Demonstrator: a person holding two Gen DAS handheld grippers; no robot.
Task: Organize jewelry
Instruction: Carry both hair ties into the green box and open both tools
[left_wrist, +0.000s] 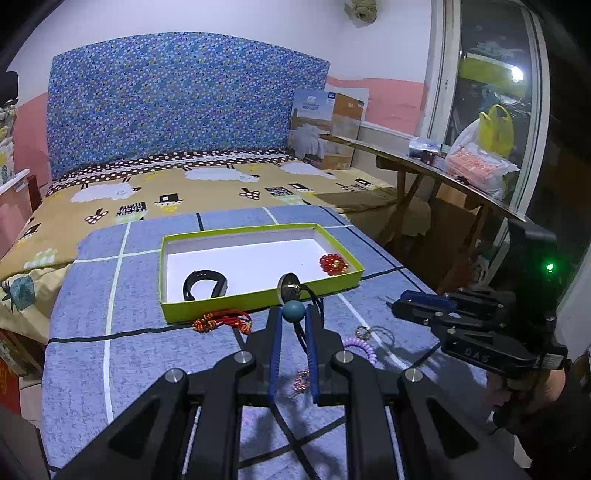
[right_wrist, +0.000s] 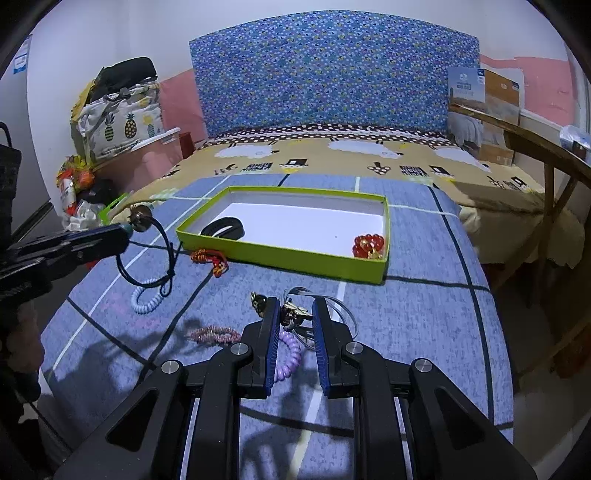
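The green box (right_wrist: 280, 254) sits in the middle of the blue blanket (right_wrist: 424, 314). Two things are already in it: a black band (right_wrist: 223, 228) at the left end and a red bead bracelet (right_wrist: 368, 245) in the near right corner.

On the left, the left tongs (left_wrist: 294, 314) are pinched on a black cord necklace (right_wrist: 162, 254). They hold it by its round blue bead (left_wrist: 294, 311), up in the air near the front wall of the box. The cord hangs down in a loop. It looks ready to go in next.

Just in front of the box lies a red knotted cord (right_wrist: 210, 258). Nearer, on the blanket, are a pale blue coil band (right_wrist: 147, 301) and a pink sparkly band (right_wrist: 214, 334).

On the right, the right tongs (right_wrist: 295, 314) are partly open around a small gold piece (right_wrist: 295, 314) on clear string, above a purple coil band (right_wrist: 288, 356). I cannot tell if they grip it.

So the job is only partly done. Most pieces are still outside the box.
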